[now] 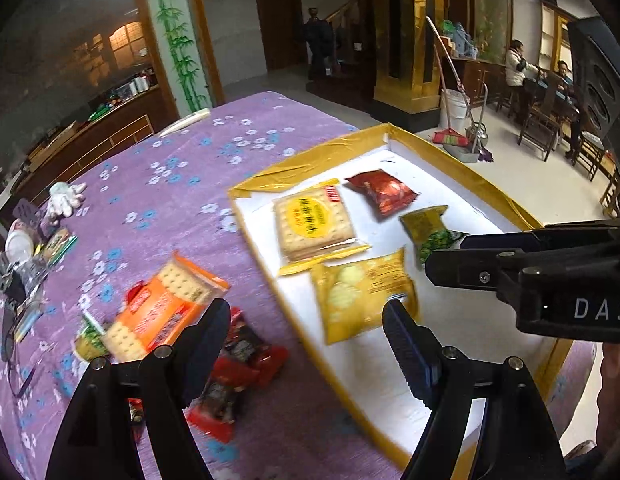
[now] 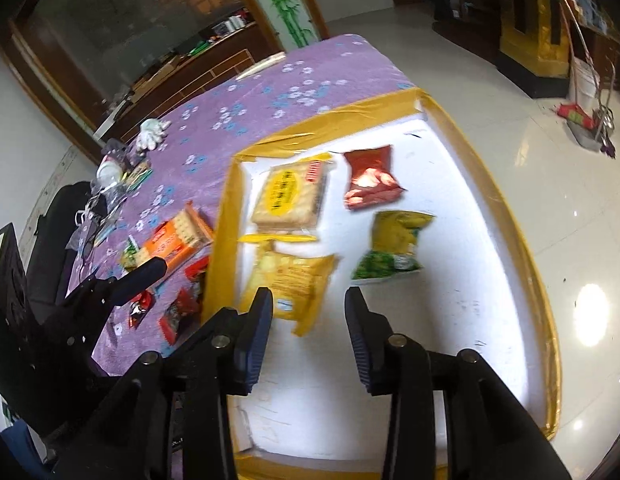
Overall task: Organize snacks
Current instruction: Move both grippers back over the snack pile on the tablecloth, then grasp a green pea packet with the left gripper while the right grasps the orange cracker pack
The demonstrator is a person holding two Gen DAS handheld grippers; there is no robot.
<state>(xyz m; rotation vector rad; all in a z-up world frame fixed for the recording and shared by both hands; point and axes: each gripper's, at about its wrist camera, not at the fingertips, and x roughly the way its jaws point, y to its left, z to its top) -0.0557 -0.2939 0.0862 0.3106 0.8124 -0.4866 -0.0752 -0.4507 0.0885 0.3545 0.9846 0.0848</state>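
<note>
A desk [image 1: 182, 184] draped in a purple flowered cloth is carrying everything, and a white tray with a yellow taped rim [image 1: 310, 160] is lying on its right part. Inside the tray four snacks are resting flat: a yellow cracker pack [image 1: 312, 220] at the far left, a red pouch [image 1: 384, 192] beside it to the right, a green-and-yellow pouch [image 1: 428, 232] nearer than the red one, and a yellow bag [image 1: 362, 292] just below the cracker pack, touching its lower flap.

On the cloth left of the tray, an orange cracker pack [image 1: 166, 308] is lying over a small green packet [image 1: 88, 340], with several red-and-black packets [image 1: 238, 364] scattered just beside it.

The left tool [image 1: 306, 336] is hovering over the tray's near-left rim, its fingers spread wide with nothing between them. The right tool [image 2: 308, 320] is hanging above the tray floor, its fingers standing apart and gripping nothing; the yellow bag's near edge is lying just beyond its left fingertip.
</note>
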